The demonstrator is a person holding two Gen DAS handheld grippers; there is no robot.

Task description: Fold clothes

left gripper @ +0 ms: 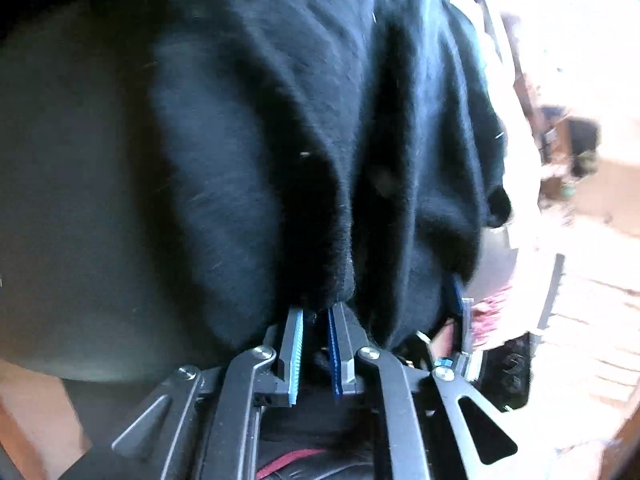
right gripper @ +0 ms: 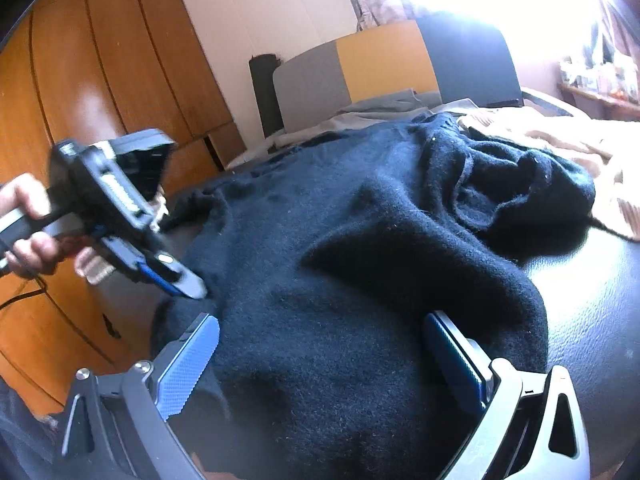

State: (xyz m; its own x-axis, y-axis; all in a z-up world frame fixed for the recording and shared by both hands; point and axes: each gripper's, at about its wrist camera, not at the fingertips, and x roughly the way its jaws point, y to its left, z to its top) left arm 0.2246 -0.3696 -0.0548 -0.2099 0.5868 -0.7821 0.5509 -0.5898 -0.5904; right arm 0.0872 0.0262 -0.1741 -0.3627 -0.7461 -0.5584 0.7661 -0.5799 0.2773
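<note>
A black knit sweater (right gripper: pixel 360 240) lies crumpled on a dark leather surface (right gripper: pixel 592 320). My left gripper (left gripper: pixel 318 312) is shut on a fold of the sweater (left gripper: pixel 280 140) at its edge, and the fabric hangs forward from the fingertips. In the right wrist view the left gripper (right gripper: pixel 192 286) bites the sweater's left edge, held by a person's hand (right gripper: pixel 28 220). My right gripper (right gripper: pixel 320 320) stands wide open over the near part of the sweater, with fabric lying between its blue pads (right gripper: pixel 192 360); they do not squeeze it.
A wooden wardrobe (right gripper: pixel 80 80) stands close on the left. Behind the sweater are a grey and orange headboard (right gripper: pixel 352 76), grey cloth and a beige blanket (right gripper: pixel 560 136). Bright window light washes out the upper right.
</note>
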